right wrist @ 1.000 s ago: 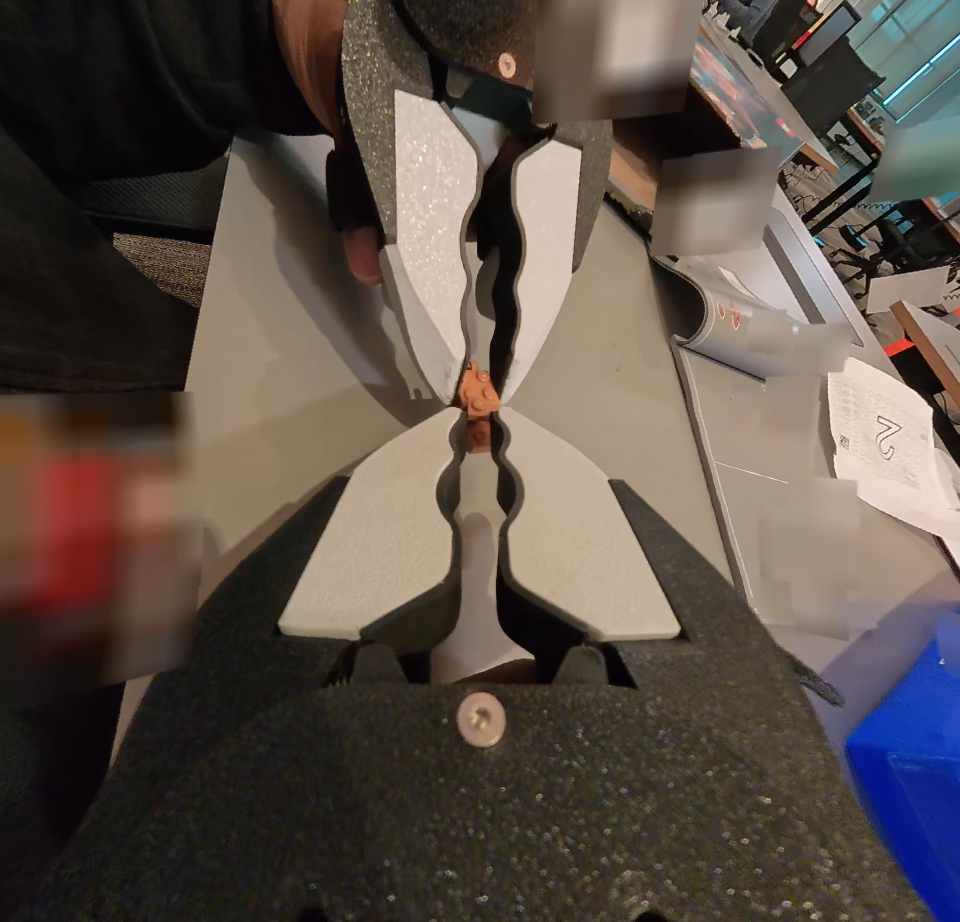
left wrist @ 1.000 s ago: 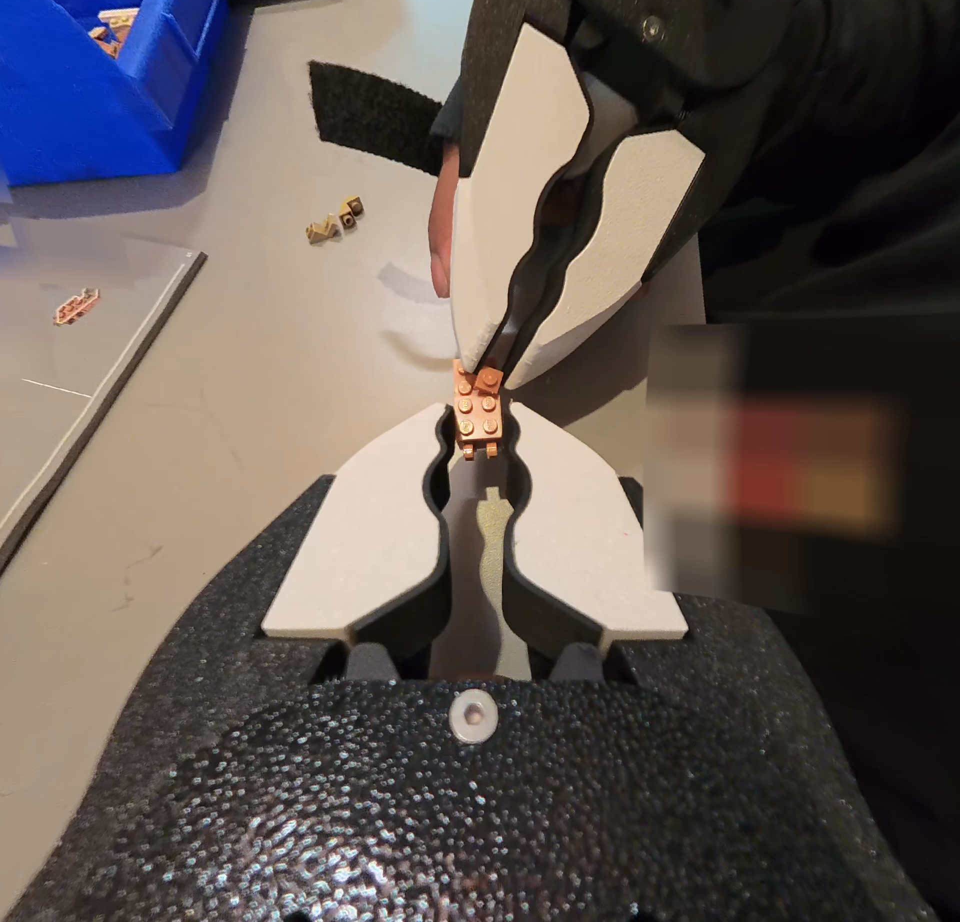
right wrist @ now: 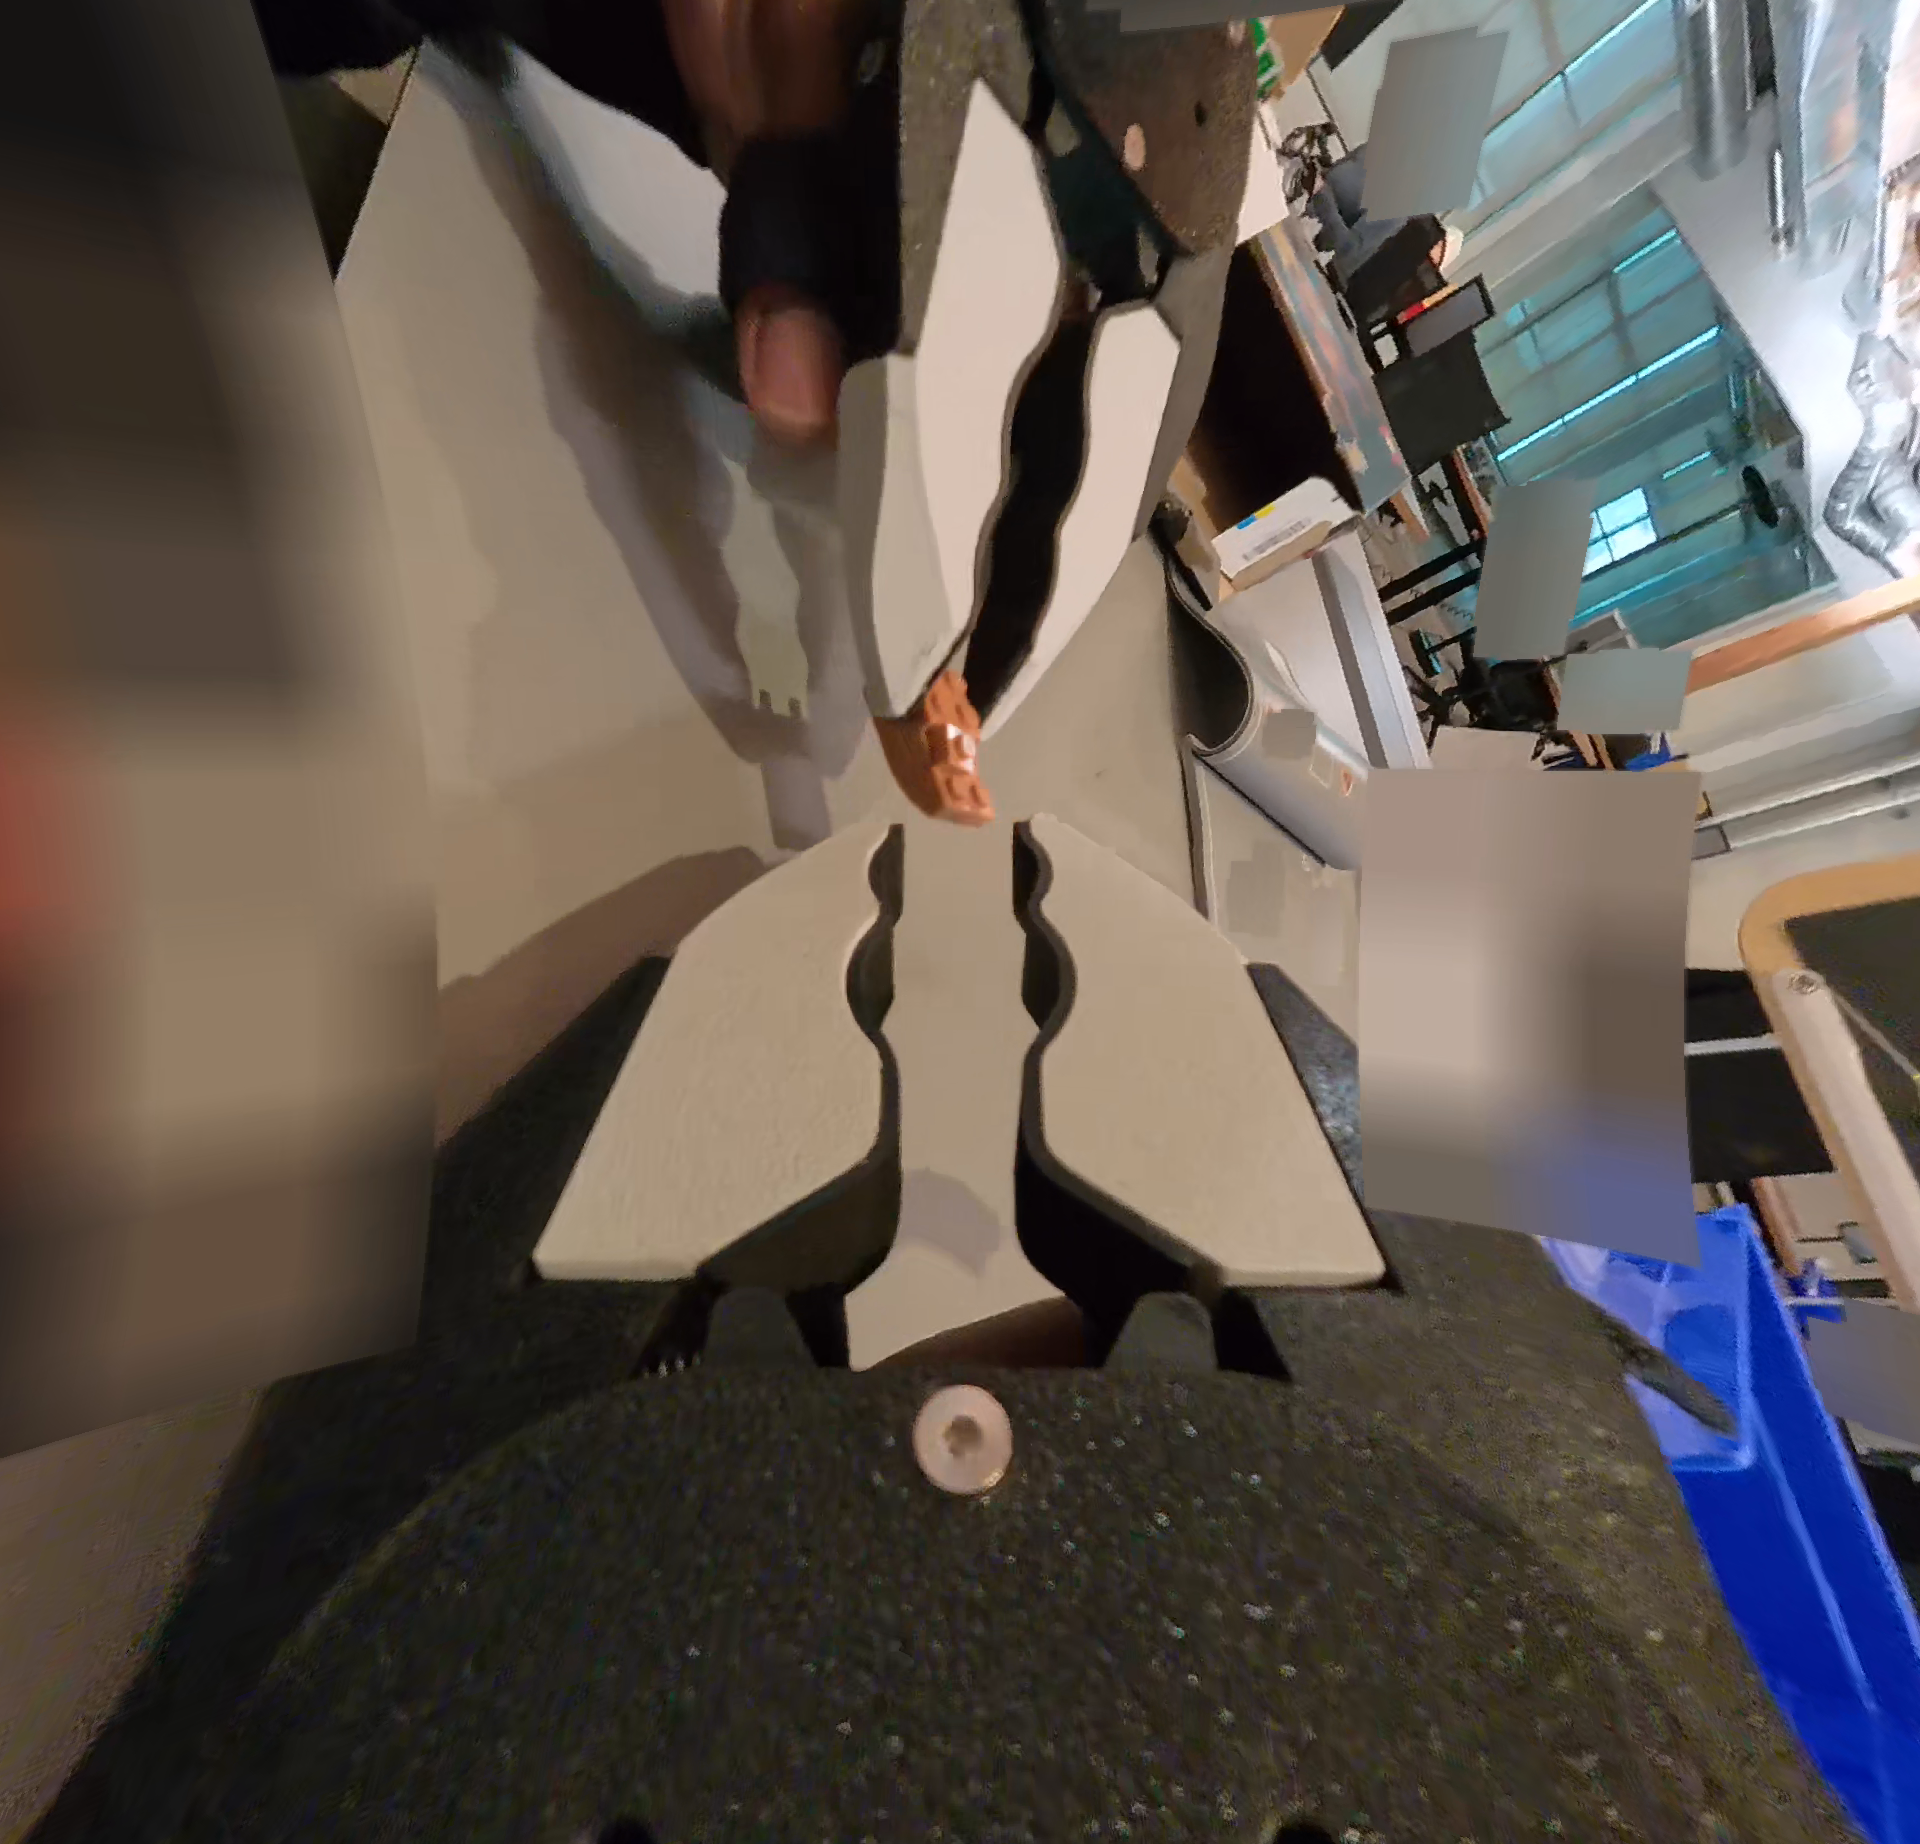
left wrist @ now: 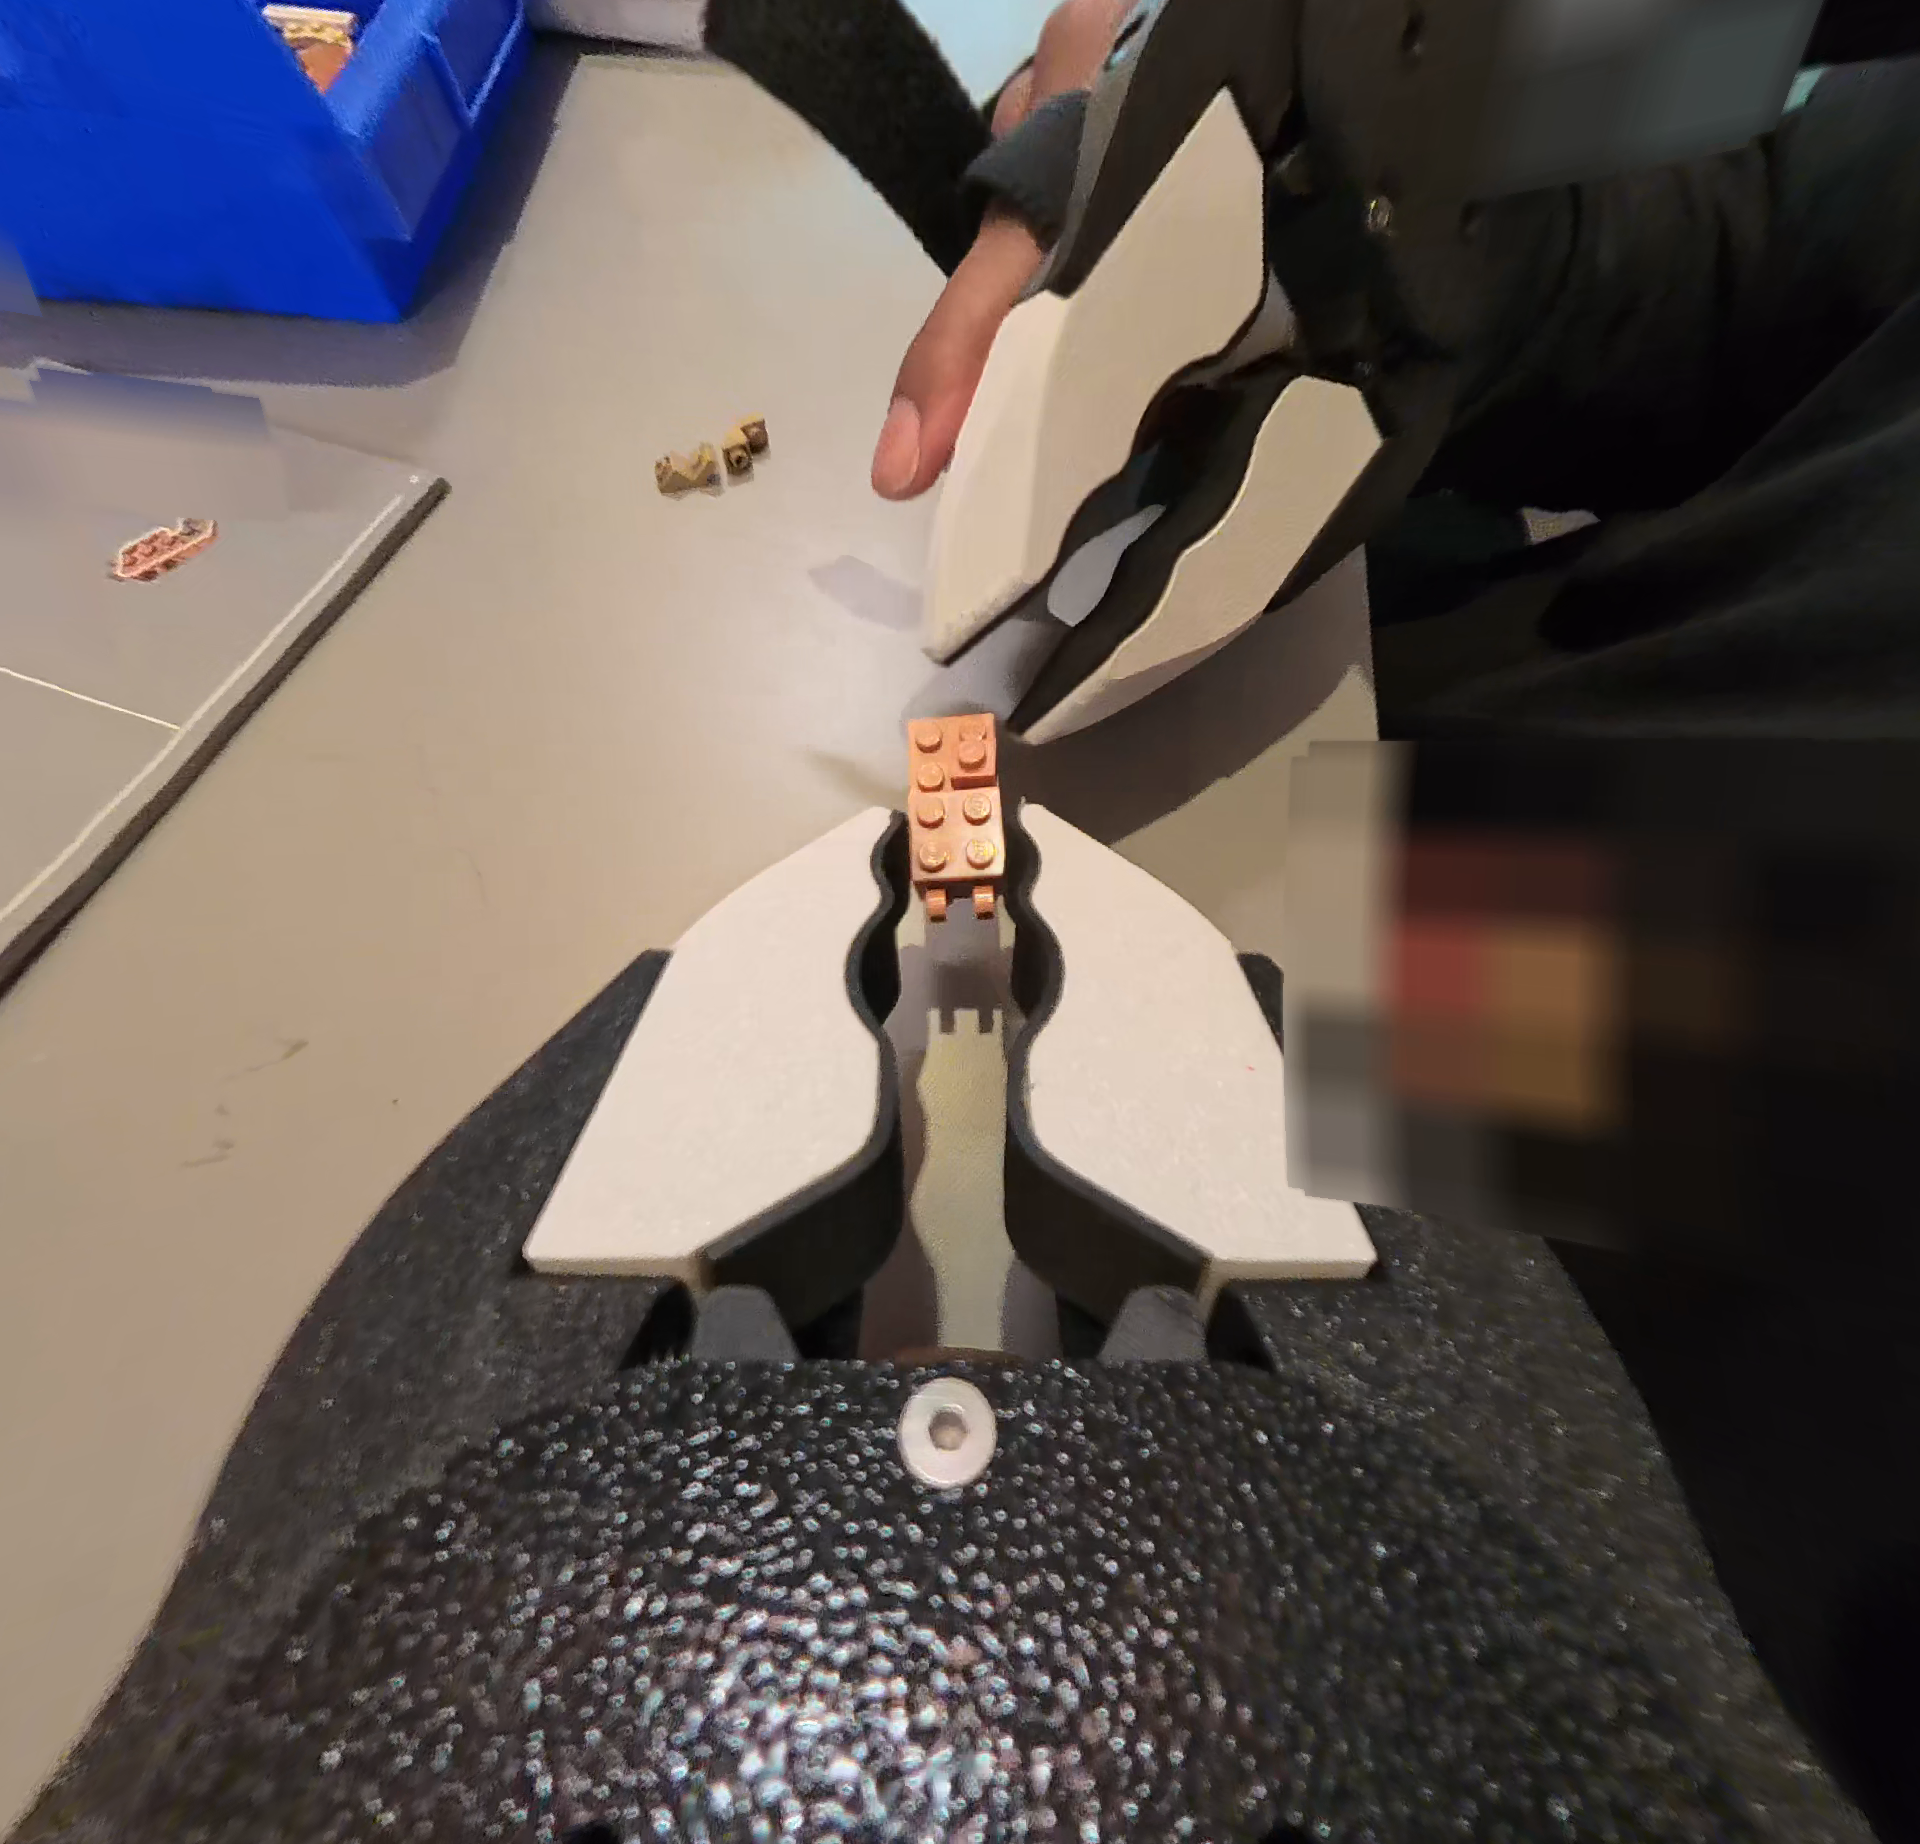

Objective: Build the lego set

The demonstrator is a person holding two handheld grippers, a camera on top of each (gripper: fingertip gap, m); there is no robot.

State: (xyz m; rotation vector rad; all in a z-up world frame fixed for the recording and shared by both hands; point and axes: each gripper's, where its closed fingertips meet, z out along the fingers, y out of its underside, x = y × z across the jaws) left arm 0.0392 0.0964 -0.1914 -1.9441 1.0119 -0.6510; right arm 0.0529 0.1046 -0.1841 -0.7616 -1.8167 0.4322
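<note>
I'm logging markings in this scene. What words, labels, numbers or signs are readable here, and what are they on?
No text is readable.
Box beyond the table: a printed label, too small to read.
Orange brick piece gripped by the left gripper: tiny raised marks on its studs, too small to read.
Blue bin: no writing shows.

The right gripper (right wrist: 956, 838) is pointing forward over the grey table (right wrist: 582, 444), and its two white fingers (right wrist: 790, 1015) are standing apart with nothing between them. Just past their tips, the left gripper (right wrist: 940, 693) is reaching down and pinching an orange brick piece (right wrist: 940, 760) that is sticking out toward the gap. A hand (right wrist: 784, 267) is holding that gripper. A blue bin (right wrist: 1766, 1462) is sitting at the right.
</note>
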